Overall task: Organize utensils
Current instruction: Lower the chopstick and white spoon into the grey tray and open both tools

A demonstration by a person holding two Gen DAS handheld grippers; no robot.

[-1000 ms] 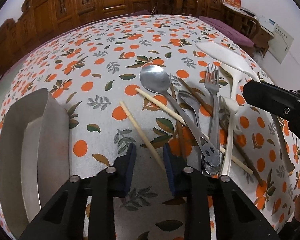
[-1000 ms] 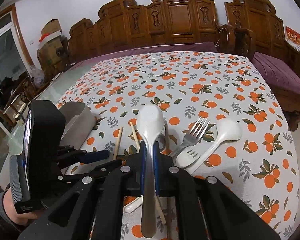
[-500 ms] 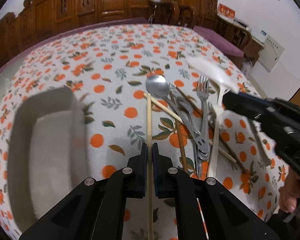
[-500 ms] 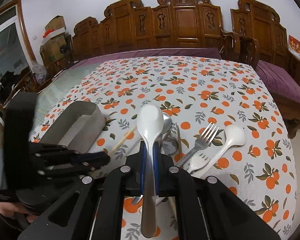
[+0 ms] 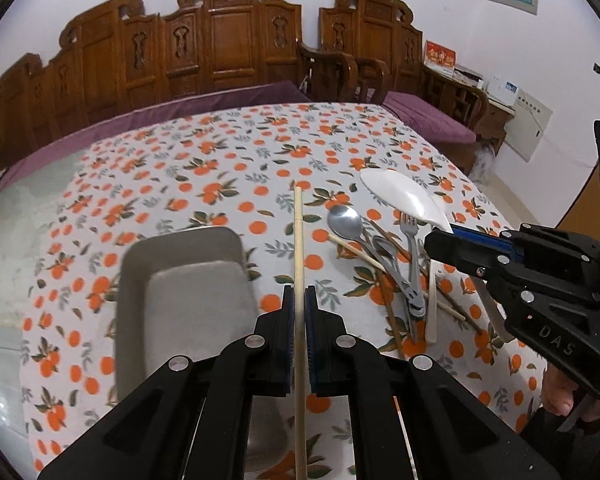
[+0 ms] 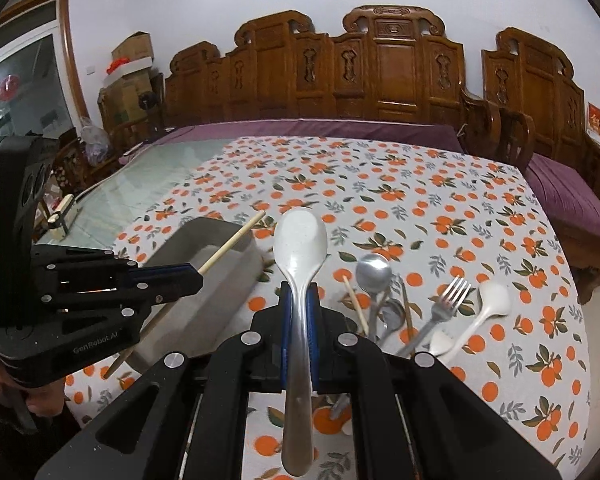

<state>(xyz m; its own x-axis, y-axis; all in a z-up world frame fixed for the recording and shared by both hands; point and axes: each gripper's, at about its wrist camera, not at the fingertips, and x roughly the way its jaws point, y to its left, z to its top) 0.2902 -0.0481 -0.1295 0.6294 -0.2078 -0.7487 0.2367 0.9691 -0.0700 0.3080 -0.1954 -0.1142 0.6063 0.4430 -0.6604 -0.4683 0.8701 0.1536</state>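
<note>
My left gripper point(image 5: 299, 300) is shut on a pale wooden chopstick point(image 5: 298, 240), lifted off the cloth beside the grey rectangular tray point(image 5: 180, 276). In the right wrist view that chopstick point(image 6: 232, 242) hangs over the tray point(image 6: 216, 280). My right gripper point(image 6: 300, 296) is shut on the handle of a large white spoon point(image 6: 300, 240), held above the table. A heap of utensils stays on the cloth: a metal spoon point(image 5: 345, 222), a fork point(image 5: 410, 236), a white plastic spoon point(image 6: 488, 300), a loose pale chopstick point(image 5: 360, 254) and dark brown chopsticks point(image 5: 388, 312).
The table carries an orange-print cloth point(image 5: 236, 160) with bare glass point(image 6: 156, 176) to the left. Carved wooden chairs point(image 6: 384, 72) and purple cushions point(image 6: 568, 200) stand behind. A hand point(image 5: 556, 394) holds the right gripper's handle; another hand point(image 6: 40, 400) holds the left one.
My left gripper closed on the pale chopstick and lifted it off the cloth toward the tray. My right gripper rose with the white spoon still in it.
</note>
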